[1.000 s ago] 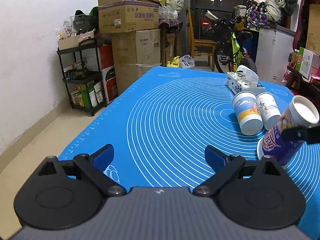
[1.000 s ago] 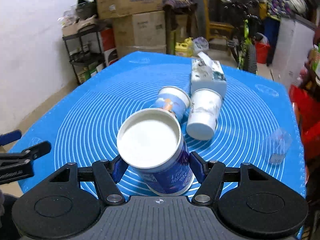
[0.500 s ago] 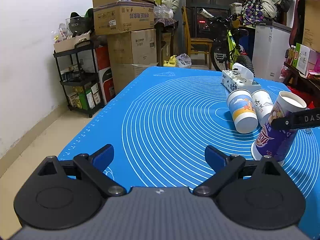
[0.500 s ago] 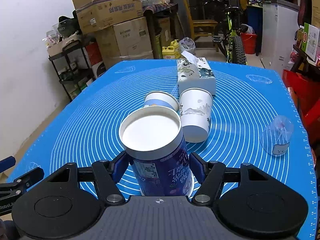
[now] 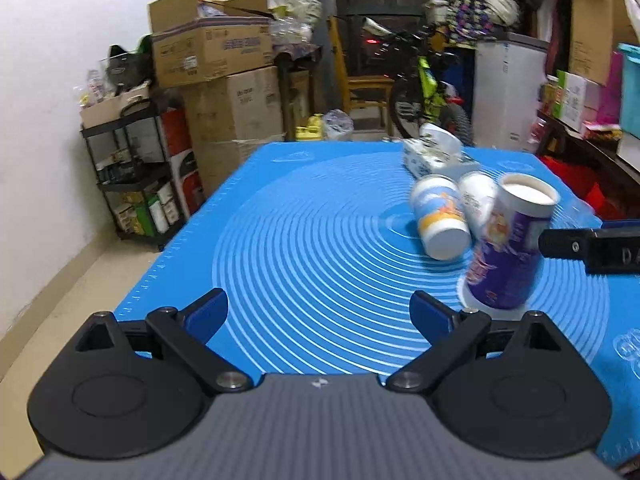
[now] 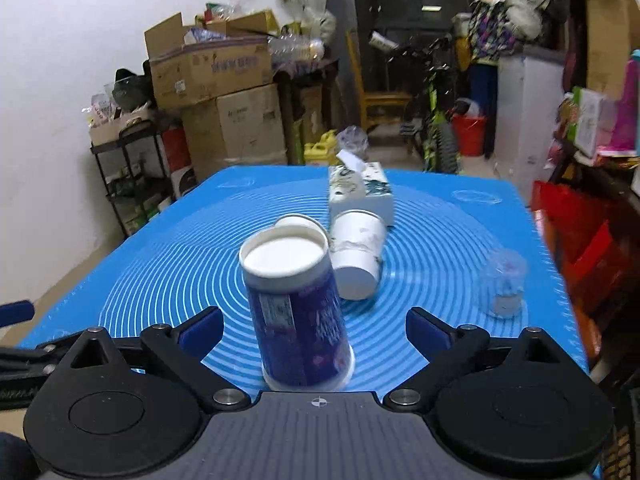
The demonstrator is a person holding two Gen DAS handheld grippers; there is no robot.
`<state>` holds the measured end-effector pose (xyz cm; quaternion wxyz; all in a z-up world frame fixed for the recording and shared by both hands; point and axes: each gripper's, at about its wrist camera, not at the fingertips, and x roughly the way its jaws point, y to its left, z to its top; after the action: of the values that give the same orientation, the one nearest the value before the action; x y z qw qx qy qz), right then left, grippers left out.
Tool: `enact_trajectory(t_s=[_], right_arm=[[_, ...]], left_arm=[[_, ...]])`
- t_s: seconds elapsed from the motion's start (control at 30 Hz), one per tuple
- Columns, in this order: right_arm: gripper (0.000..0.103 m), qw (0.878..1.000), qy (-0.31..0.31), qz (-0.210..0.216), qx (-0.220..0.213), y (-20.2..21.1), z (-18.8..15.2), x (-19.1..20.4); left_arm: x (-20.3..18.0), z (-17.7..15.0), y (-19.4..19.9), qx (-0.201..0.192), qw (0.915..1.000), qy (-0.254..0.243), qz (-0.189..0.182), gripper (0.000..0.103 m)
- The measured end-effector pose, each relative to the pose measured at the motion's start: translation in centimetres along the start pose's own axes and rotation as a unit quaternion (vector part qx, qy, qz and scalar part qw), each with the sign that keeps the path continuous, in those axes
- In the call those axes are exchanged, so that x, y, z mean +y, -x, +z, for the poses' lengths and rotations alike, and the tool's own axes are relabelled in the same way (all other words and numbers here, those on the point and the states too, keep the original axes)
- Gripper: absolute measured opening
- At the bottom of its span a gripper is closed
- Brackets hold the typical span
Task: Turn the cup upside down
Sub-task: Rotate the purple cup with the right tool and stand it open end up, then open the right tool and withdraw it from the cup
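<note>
A purple paper cup (image 6: pixel 298 320) stands upside down on the blue mat (image 6: pixel 440 248), wide rim down and white base up, leaning slightly. My right gripper (image 6: pixel 316 328) is open, with its fingers apart on either side of the cup and not touching it. The cup also shows in the left wrist view (image 5: pixel 508 248), with a right finger (image 5: pixel 588 246) beside it. My left gripper (image 5: pixel 320 312) is open and empty over the mat's near left part, left of the cup.
Two paper cups lie on their sides behind the purple one: a blue and white one (image 5: pixel 438 216) and a white one (image 6: pixel 358 254). A tissue box (image 6: pixel 360 192) sits behind them. A clear plastic cup (image 6: pixel 504 280) stands at the right. Boxes and shelves line the left wall.
My right gripper set the purple cup down rim-first on the mat and opened, letting go of it. The left gripper stayed open and barely moved.
</note>
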<state>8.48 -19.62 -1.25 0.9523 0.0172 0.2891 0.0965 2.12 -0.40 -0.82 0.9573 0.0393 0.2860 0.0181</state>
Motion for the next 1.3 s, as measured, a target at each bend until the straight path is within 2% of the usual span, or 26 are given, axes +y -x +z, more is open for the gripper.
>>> enact_trajectory(t_s=[0.2,0.57,1.3], right_arm=[[0.098,1.000,-0.015,-0.022,-0.009,3.8,-2.6,0.0],[0.099,0.999,0.001,-0.041,-0.019,7.8,-5.0,0.9],[0.099,1.000,-0.003,-0.029,0.000,9.1,-6.5,0.0]], left_arm=[[-1.8,-0.9,0.9,0.004,0.9994,-0.029,-0.020,0.097],[-2.4,-2.0,2.0,0.002,0.9991,-0.030,-0.029,0.097],[-3.2,-2.8,3.0,0.004,0.9983,-0.040,-0.042,0.097]])
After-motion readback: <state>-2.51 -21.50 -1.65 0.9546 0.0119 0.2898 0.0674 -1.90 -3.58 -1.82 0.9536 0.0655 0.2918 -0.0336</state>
